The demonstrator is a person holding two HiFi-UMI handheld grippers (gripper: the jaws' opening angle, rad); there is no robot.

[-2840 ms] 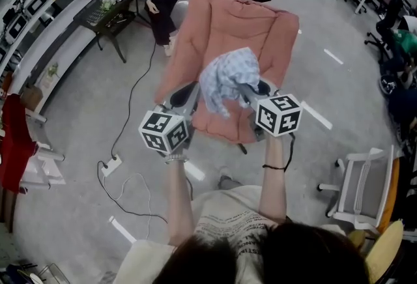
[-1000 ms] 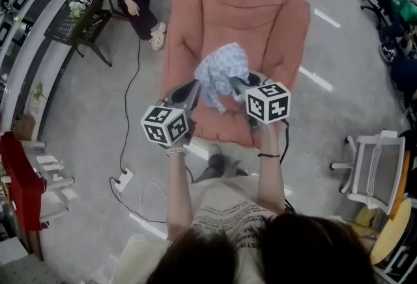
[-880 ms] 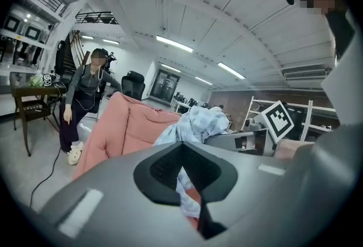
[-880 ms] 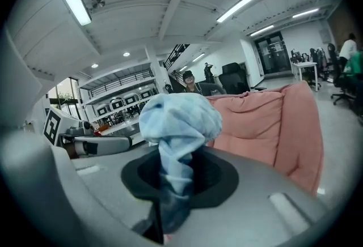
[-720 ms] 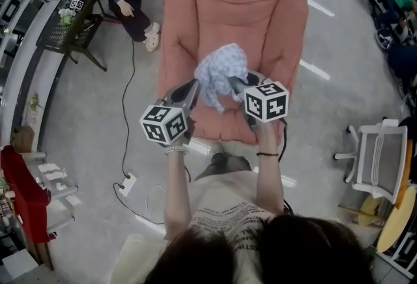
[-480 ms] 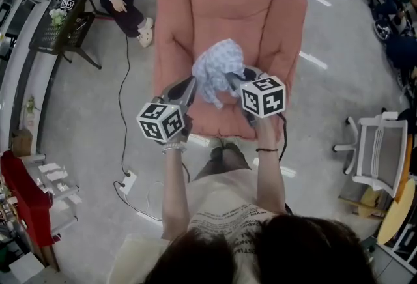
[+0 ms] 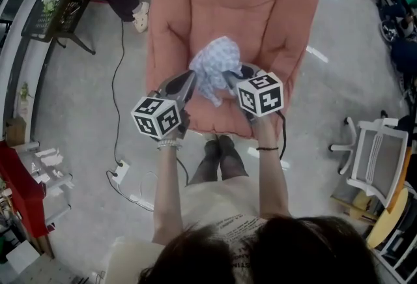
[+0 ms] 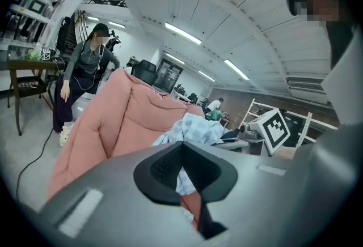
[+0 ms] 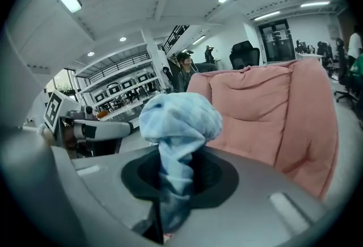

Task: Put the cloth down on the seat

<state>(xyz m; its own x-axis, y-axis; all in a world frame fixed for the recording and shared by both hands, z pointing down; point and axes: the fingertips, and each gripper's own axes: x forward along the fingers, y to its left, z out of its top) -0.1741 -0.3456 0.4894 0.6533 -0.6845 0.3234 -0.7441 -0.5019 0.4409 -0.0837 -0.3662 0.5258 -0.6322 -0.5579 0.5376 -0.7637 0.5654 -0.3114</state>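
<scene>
Cloth (image 7: 218, 62) clenched in right fingers (image 7: 232, 78) and left fingers (image 7: 182, 84), now hanging over the seat (image 7: 225, 121), nearer than before; ready for lowering.

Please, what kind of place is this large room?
Probably a lab or open-plan workshop rather than a home: a bare grey floor with a power strip lying on it, a white office chair at the side, and long ceiling strip lights.

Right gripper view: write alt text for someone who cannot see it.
The right gripper pinches a light blue cloth, which bunches into a ball above the jaws. A pink chair fills the right side behind it, and the left gripper points at the cloth from the left.
</scene>
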